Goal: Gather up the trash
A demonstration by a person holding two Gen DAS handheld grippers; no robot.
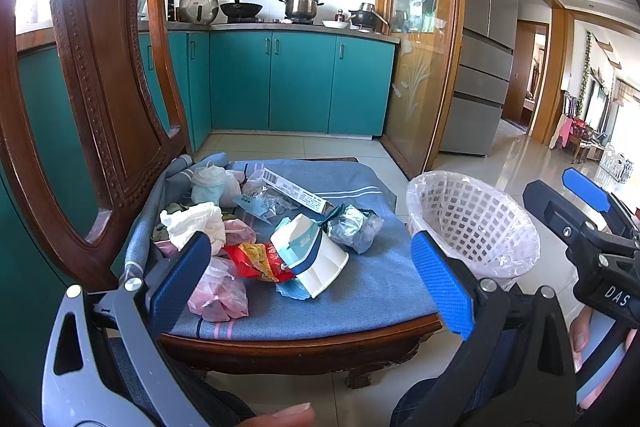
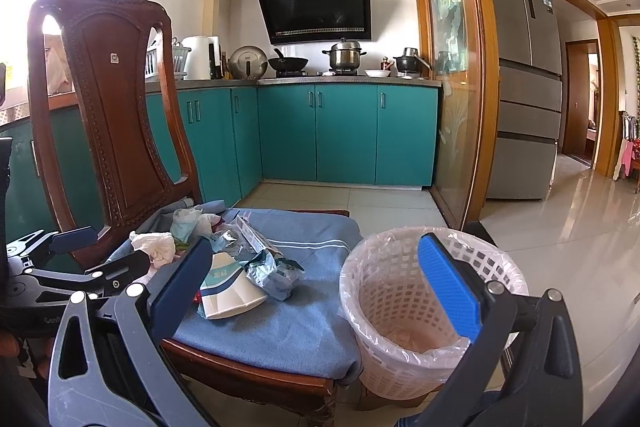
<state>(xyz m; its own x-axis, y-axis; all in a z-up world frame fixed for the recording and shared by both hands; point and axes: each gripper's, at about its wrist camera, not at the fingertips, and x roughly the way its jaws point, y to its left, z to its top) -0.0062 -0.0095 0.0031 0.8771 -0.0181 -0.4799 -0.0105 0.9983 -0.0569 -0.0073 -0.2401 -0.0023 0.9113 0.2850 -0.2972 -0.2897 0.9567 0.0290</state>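
My left tongs (image 1: 312,279) are wide and hold nothing; my right tongs (image 2: 316,291) are wide too, also with nothing. Between the left fingers, at frame centre, the trash lies on the blue cushion (image 1: 360,299): a paper cup (image 1: 316,259), a red wrapper (image 1: 256,261), tissues (image 1: 196,223). At right stands the white bin (image 2: 404,311), beside the chair (image 2: 104,115). Farther, teal cabinets (image 2: 344,135).

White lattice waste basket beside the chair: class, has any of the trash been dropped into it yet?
No: the white lattice waste basket with its clear plastic liner shows only bare bottom, nothing inside.
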